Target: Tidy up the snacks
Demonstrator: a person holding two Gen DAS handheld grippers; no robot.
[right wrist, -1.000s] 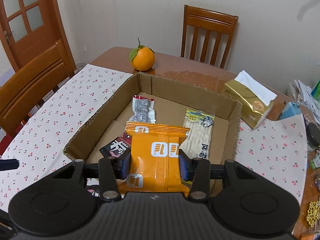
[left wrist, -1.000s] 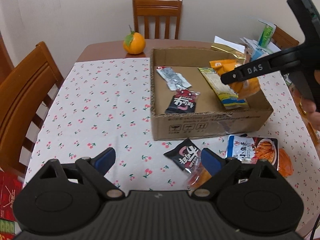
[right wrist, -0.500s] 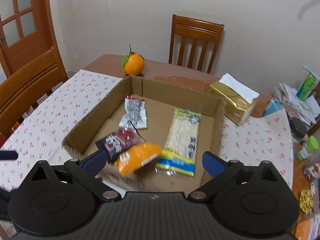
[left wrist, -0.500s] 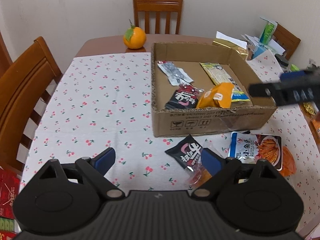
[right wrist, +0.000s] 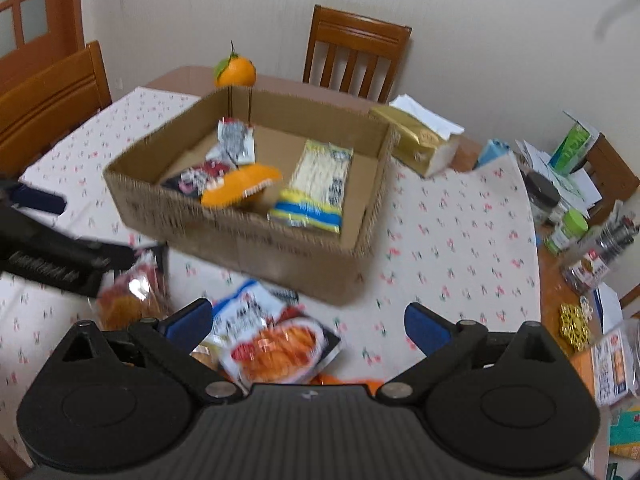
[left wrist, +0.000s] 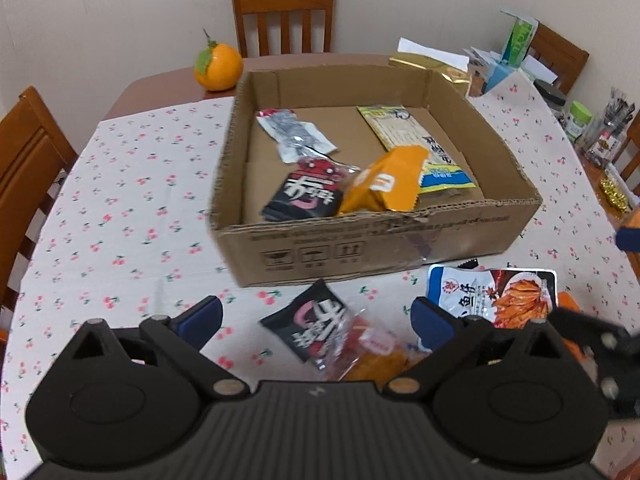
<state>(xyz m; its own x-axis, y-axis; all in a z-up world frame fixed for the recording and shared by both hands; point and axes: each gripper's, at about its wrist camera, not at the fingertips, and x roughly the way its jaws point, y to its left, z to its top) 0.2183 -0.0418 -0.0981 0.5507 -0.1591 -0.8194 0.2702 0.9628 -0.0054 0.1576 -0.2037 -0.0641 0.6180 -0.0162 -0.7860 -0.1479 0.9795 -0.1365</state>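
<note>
An open cardboard box [left wrist: 376, 240] holds an orange packet [left wrist: 384, 186], a black-red packet [left wrist: 308, 194], a silver packet [left wrist: 292, 134] and a long yellow-blue packet [left wrist: 416, 140]. The box also shows in the right wrist view [right wrist: 248, 236]. On the cloth in front lie a black packet [left wrist: 316, 324], a clear orange-snack bag [left wrist: 372, 352] and a white-red fish snack pack [left wrist: 496, 294]. My left gripper [left wrist: 316, 320] is open and empty above the black packet. My right gripper [right wrist: 308, 320] is open and empty above the fish snack pack [right wrist: 272, 340].
An orange fruit [left wrist: 218, 66] sits at the far table end. A gold tissue pack [right wrist: 420, 138], jars [right wrist: 568, 228] and papers crowd the right side. Wooden chairs [left wrist: 284, 12] surround the table. The cherry-print cloth [left wrist: 120, 200] covers the table.
My right gripper opened and dropped the orange packet into the box, then drew back toward the snacks in front. My left gripper stayed open near the black packet.
</note>
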